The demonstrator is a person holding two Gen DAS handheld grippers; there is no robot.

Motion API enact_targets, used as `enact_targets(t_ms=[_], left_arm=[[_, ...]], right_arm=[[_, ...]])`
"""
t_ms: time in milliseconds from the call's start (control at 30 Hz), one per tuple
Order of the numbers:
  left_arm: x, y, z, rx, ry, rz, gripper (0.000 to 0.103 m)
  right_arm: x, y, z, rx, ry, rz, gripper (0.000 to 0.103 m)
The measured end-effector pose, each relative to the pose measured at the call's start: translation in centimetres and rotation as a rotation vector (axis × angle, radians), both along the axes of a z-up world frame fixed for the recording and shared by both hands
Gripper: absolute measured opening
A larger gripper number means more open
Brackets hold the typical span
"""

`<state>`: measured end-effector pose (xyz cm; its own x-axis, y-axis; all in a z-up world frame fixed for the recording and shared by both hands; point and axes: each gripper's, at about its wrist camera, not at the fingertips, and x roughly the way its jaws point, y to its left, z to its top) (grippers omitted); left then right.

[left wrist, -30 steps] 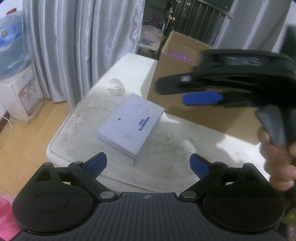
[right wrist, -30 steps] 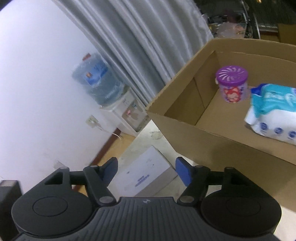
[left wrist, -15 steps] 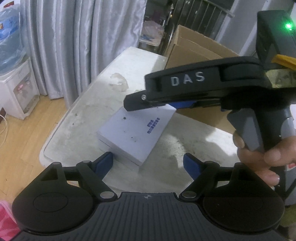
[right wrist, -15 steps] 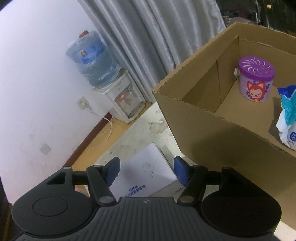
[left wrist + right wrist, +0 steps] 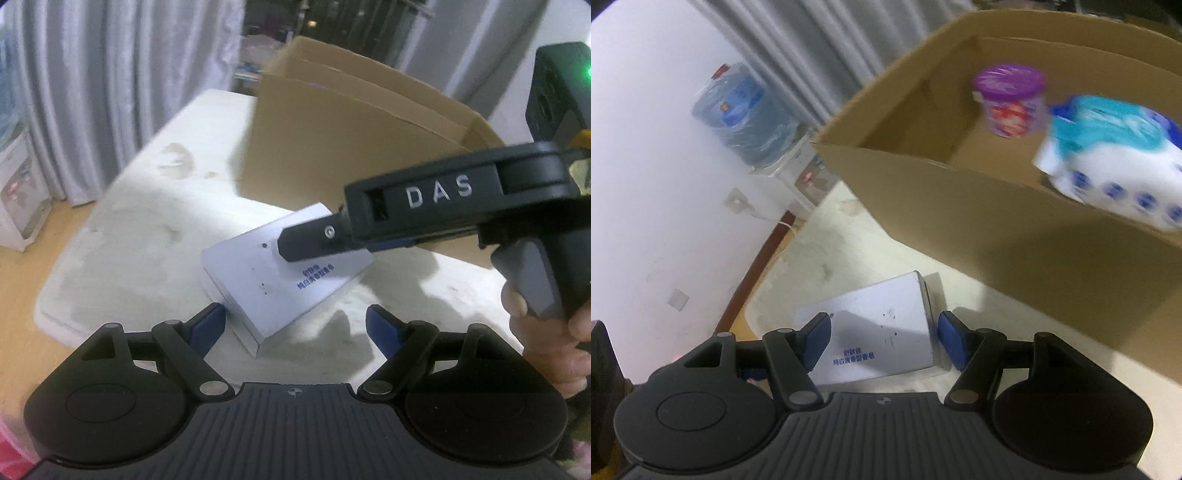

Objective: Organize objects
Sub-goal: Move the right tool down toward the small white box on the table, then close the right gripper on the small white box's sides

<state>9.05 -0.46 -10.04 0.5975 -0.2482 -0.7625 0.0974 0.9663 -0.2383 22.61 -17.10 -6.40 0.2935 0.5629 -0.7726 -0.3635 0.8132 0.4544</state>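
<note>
Left gripper is just hanging back with its jaws spread and nothing in them, near the front corner of the white box, which lies flat on the table right beside the carton. Right gripper is over the box with jaws apart, one finger on each long side — not clamped yet. I'd drop straight down, square up, squeeze mid-box so it won't swing, then lift clear of the carton wall.

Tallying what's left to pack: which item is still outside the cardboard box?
The white flat box on the table; the purple-lidded tub and wipes pack already lie inside the cardboard box.
</note>
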Motion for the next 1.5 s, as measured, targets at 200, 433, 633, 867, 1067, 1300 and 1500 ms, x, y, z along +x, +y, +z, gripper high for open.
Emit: enact_targets(t_ms=[200,433,633,867,1067,1300,1500], left_arm=[[-0.5,-3.9,0.1,-0.013,0.007,-0.094,0.083],[-1.9,-8.9,0.4,-0.02,0.012,-0.191,0.083],[-2.9,-11.6,0.4,-0.004,0.03,-0.247,0.083],[-3.5,-12.4,0.6,-0.003,0.04,-0.248,0.083],[-3.3,-12.3,0.5,-0.006,0.043,-0.249,0.084],[-2.5,-11.3,0.3,-0.009,0.044,-0.249,0.085],[-2.5,-11.5,0.3,-0.009,0.043,-0.246,0.085]], right_arm=[[-2.3,-4.8,0.3,-0.009,0.024,-0.091,0.068],[-4.8,-9.3,0.5,-0.007,0.047,-0.203,0.068],[-6.2,-11.6,0.3,0.016,0.053,-0.271,0.068],[-6.3,-12.2,0.2,0.027,0.057,-0.286,0.069],[-6.3,-12.1,0.3,0.023,0.058,-0.286,0.07],[-6.1,-11.9,0.2,0.02,0.062,-0.289,0.07],[-6.1,-11.8,0.3,0.017,0.064,-0.29,0.071]])
